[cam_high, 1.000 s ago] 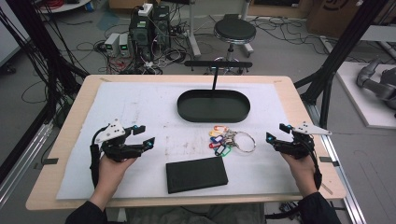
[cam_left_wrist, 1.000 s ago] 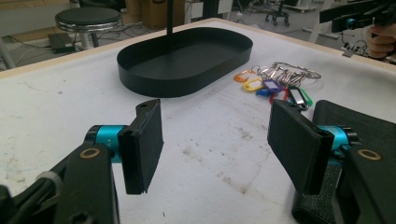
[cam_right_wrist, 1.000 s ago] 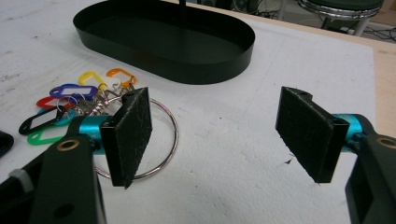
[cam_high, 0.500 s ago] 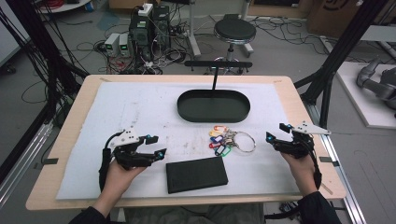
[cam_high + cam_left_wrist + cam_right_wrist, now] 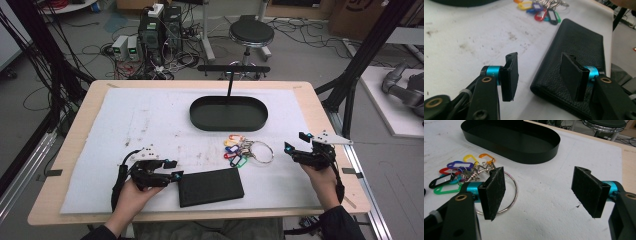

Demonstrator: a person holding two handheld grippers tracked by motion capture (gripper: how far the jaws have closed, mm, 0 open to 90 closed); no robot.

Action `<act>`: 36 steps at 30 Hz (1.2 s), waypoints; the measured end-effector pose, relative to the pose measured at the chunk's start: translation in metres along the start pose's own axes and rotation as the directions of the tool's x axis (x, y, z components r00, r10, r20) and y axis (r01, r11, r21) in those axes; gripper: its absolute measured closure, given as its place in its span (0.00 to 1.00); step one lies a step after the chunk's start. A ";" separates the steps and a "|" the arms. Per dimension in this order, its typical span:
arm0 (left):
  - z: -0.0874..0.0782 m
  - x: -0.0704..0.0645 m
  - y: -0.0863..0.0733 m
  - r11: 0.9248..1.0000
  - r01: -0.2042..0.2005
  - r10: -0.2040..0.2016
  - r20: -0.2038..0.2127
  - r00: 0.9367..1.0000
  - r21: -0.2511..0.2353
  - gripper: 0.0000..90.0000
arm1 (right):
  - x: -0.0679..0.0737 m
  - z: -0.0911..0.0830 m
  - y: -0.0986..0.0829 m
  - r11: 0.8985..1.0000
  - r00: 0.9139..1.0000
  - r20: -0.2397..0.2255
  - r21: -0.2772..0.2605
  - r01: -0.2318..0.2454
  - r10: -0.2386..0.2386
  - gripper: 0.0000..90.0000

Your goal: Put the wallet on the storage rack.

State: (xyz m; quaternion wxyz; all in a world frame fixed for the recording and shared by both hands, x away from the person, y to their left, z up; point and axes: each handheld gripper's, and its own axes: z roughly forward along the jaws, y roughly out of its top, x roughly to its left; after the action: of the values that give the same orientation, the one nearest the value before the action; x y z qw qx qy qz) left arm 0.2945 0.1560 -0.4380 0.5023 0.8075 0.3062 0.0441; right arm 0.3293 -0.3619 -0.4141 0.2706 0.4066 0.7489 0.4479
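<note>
A black leather wallet [image 5: 211, 186] lies flat near the front edge of the white mat [image 5: 150, 120]. My left gripper [image 5: 174, 169] is open at the wallet's left end. In the left gripper view the gripper [image 5: 540, 75] straddles the corner of the wallet [image 5: 579, 45], one jaw over the leather and the other over the mat. A key ring with several coloured tags [image 5: 245, 150] lies in the middle of the mat. My right gripper [image 5: 296, 141] stands open just right of it. Its own view shows the gripper [image 5: 540, 192] empty, with the tags [image 5: 461, 172] to its left.
A black oval tray [image 5: 228, 113] sits empty at the back centre of the mat, also in the right gripper view [image 5: 511, 140]. A black T-shaped stand [image 5: 231, 75] rises behind it. A stool [image 5: 251, 34] and electronics stand on the floor beyond the table.
My left gripper has moved right across the mat to the wallet's left end. The right gripper, keys and wallet have stayed in place.
</note>
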 end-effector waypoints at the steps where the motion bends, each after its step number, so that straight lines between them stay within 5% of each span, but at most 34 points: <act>1: 0.003 0.001 -0.001 1.000 0.015 -0.015 0.001 1.000 0.016 0.55 | 0.000 0.000 0.000 1.000 1.000 0.002 0.002 0.001 -0.001 0.31; 8: 0.013 0.001 -0.004 0.993 0.029 -0.029 -0.001 1.000 0.110 0.54 | 0.001 0.000 0.000 1.000 1.000 0.007 0.009 0.012 -0.012 0.31; 11: 0.014 0.003 -0.005 0.991 0.072 -0.074 0.007 0.997 0.112 0.55 | 0.001 0.001 0.000 1.000 1.000 0.007 0.012 0.018 -0.018 0.31; 14: 0.014 0.006 -0.009 0.988 0.119 -0.126 0.061 0.990 0.102 0.67 | 0.001 0.001 0.000 1.000 1.000 0.004 0.010 0.020 -0.020 0.31; 20: 0.013 0.004 -0.008 0.990 0.100 -0.106 0.054 0.993 0.100 0.73 | 0.003 0.002 0.000 1.000 1.000 0.003 0.012 0.022 -0.023 0.31; 25: 0.008 0.004 -0.007 0.995 0.085 -0.088 0.054 0.995 0.051 0.83 | 0.003 0.002 0.001 1.000 1.000 0.005 0.008 0.023 -0.023 0.31; 28: 0.006 0.003 -0.005 0.998 0.066 -0.067 0.054 0.996 0.023 0.85 | 0.003 0.002 0.002 1.000 1.000 0.006 0.002 0.028 -0.028 0.31; 31: 0.001 -0.004 0.004 0.998 -0.039 0.040 0.026 0.999 -0.056 0.87 | 0.004 0.002 0.002 0.999 0.999 0.006 -0.006 0.033 -0.033 0.32; 32: 0.001 -0.004 0.004 0.998 -0.039 0.040 0.026 0.999 -0.056 0.87 | 0.004 0.002 0.002 0.999 0.999 0.006 -0.006 0.033 -0.033 0.32; 36: -0.002 -0.013 0.011 0.980 -0.162 0.160 -0.031 0.987 -0.116 0.87 | 0.006 0.000 0.003 0.999 0.999 -0.002 -0.013 0.037 -0.037 0.34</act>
State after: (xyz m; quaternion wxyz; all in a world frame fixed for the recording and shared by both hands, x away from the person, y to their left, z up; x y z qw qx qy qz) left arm 0.2887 0.1470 -0.4248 0.5405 0.7981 0.2420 0.1111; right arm 0.3278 -0.3560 -0.4118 0.2806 0.3905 0.7535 0.4483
